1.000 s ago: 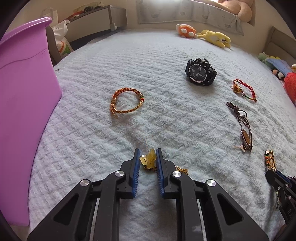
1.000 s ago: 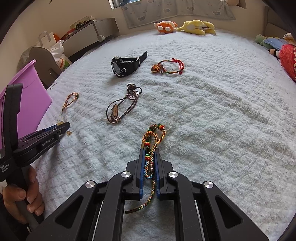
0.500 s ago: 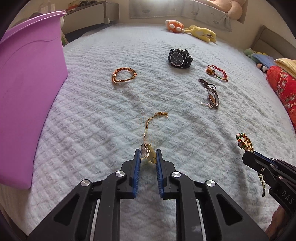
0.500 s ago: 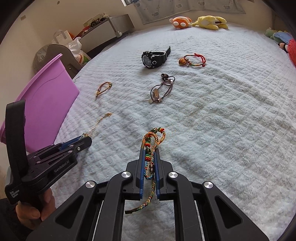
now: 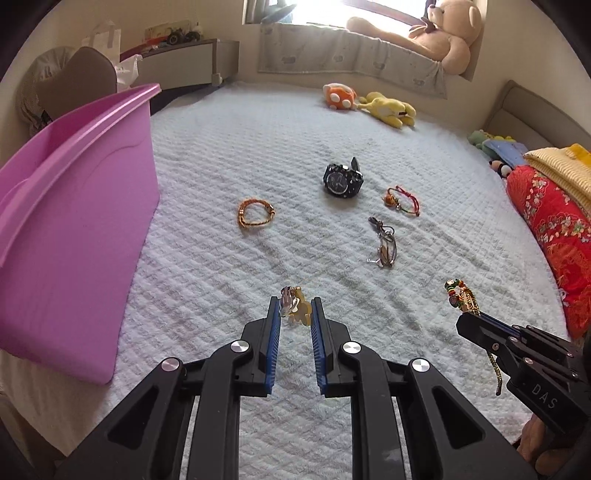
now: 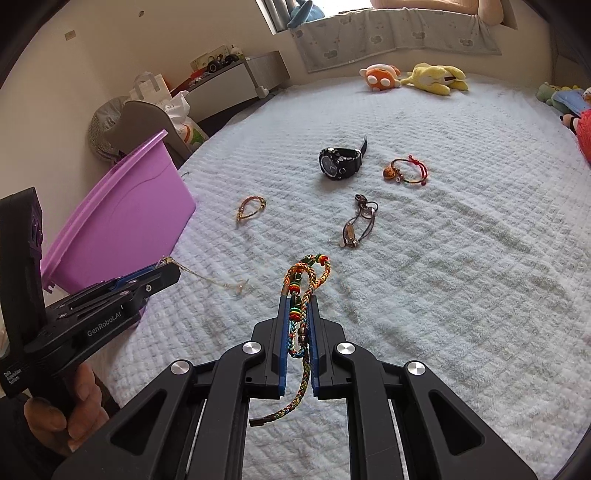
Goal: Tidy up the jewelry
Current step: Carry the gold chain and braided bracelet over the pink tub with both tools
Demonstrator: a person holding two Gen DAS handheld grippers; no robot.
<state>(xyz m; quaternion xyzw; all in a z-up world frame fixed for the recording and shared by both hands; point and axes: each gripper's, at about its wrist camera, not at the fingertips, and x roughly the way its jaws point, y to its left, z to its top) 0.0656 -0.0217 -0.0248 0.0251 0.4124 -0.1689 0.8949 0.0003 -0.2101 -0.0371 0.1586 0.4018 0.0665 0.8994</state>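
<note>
My left gripper [image 5: 294, 306] is shut on a gold chain necklace with a yellow pendant [image 5: 295, 305], held above the white bedspread; its thin chain [image 6: 207, 277] hangs from the tips in the right wrist view. My right gripper [image 6: 298, 302] is shut on a multicoloured braided bracelet [image 6: 304, 280], whose beaded loop [image 5: 457, 291] sticks out ahead of the tips. Lying on the bed are an orange cord bracelet [image 5: 255, 212], a black watch [image 5: 341, 179], a red string bracelet with a charm [image 5: 402, 195] and a brown leather bracelet [image 5: 384, 243].
A purple plastic tub [image 5: 74, 221] stands at the bed's left edge. Plush toys [image 5: 369, 103] lie at the far end, a teddy bear [image 5: 443, 33] on the sill. Red and yellow bedding [image 5: 550, 221] is piled at right. A hand [image 6: 62, 410] holds the left gripper.
Both grippers have risen from the bedspread, each carrying its piece. The necklace's chain has come up off the bed. The tub looms larger at left.
</note>
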